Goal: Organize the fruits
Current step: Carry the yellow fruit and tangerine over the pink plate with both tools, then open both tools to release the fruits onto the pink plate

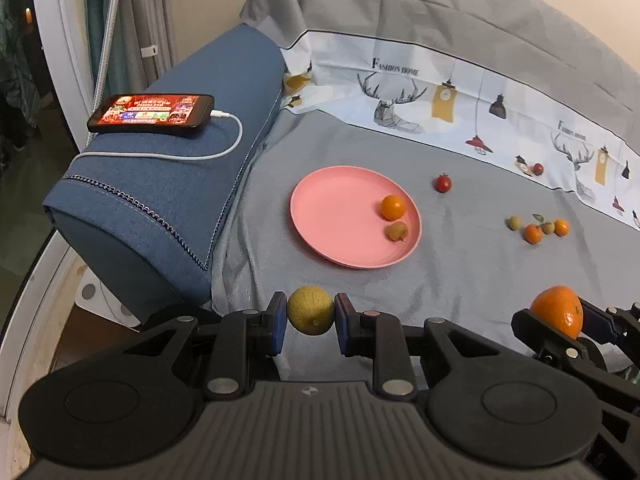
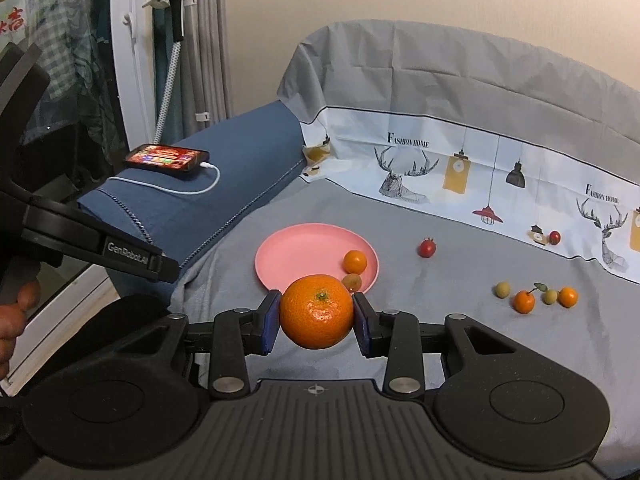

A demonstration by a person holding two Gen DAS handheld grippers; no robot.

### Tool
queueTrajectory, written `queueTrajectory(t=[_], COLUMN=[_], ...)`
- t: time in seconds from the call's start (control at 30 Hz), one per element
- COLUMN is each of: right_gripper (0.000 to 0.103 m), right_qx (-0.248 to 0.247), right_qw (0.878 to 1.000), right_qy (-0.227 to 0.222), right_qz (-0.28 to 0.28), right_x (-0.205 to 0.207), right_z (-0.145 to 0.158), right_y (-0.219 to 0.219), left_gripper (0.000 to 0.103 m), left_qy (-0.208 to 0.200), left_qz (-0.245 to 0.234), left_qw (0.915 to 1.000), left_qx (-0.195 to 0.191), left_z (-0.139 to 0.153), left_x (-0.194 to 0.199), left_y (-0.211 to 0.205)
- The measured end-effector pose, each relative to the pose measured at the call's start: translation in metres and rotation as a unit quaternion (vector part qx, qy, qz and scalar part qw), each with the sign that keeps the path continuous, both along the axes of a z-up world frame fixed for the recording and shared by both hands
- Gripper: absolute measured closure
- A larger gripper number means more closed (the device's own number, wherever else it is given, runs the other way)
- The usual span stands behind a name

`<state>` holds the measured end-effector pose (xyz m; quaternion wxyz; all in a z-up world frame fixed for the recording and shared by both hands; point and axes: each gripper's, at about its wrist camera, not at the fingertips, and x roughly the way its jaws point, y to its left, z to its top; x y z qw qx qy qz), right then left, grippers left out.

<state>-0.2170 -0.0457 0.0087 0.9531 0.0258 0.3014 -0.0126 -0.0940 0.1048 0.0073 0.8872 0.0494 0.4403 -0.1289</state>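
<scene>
"FASHION HOME" is printed beside deer heads and hanging lamps on the white band (image 2: 460,168) of the grey cloth (image 1: 460,280) covering the surface, and "GenRobot.AI" is legible on the left gripper's body in the right wrist view. The left gripper (image 1: 310,317) pinches a yellow-green fruit (image 1: 311,310) and the right gripper (image 2: 316,314) pinches a mandarin (image 2: 316,311), both near the pink plate (image 1: 336,216), which holds a small orange fruit (image 1: 393,207) and a brownish fruit (image 1: 397,231). A phone (image 1: 152,114) charges on a blue cushion (image 1: 160,200) at the left, near curtains and a beige wall.
</scene>
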Motion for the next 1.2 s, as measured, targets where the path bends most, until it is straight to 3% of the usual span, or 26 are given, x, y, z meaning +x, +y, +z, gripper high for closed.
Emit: queueTrajectory(t=[0.3, 0.8, 1.03, 1.1, 1.13, 1.17, 1.2], right_gripper=[0.064, 0.064, 0.063, 0.059, 0.047, 0.041, 0.028], right_qx=[0.018, 0.043, 0.031, 0.027, 0.028, 0.028, 0.026], right_qw=[0.999, 0.994, 0.991, 0.991, 0.992, 0.992, 0.993], right_qy=[0.034, 0.102, 0.124, 0.124, 0.121, 0.117, 0.111], right_qz=[-0.013, 0.006, 0.029, 0.034, 0.036, 0.036, 0.033], right_x=[0.056, 0.190, 0.227, 0.235, 0.237, 0.238, 0.237], right_z=[-0.028, -0.107, -0.138, -0.141, -0.140, -0.137, -0.132], right_y=[-0.018, -0.046, -0.042, -0.041, -0.042, -0.043, -0.044], left_gripper=[0.075, 0.075, 0.073, 0.045, 0.017, 0.002, 0.000], left_qy=[0.034, 0.087, 0.089, 0.076, 0.066, 0.050, 0.029], left_qz=[0.007, -0.005, -0.034, -0.050, -0.054, -0.051, -0.047], left_qw=[0.9993, 0.9946, 0.9929, 0.9933, 0.9938, 0.9948, 0.9960], left_qx=[0.012, 0.057, 0.071, 0.071, 0.071, 0.073, 0.071], left_z=[-0.025, -0.106, -0.140, -0.142, -0.140, -0.136, -0.129], left_x=[0.059, 0.185, 0.220, 0.224, 0.225, 0.223, 0.219], left_y=[-0.016, -0.079, -0.102, -0.106, -0.107, -0.106, -0.104])
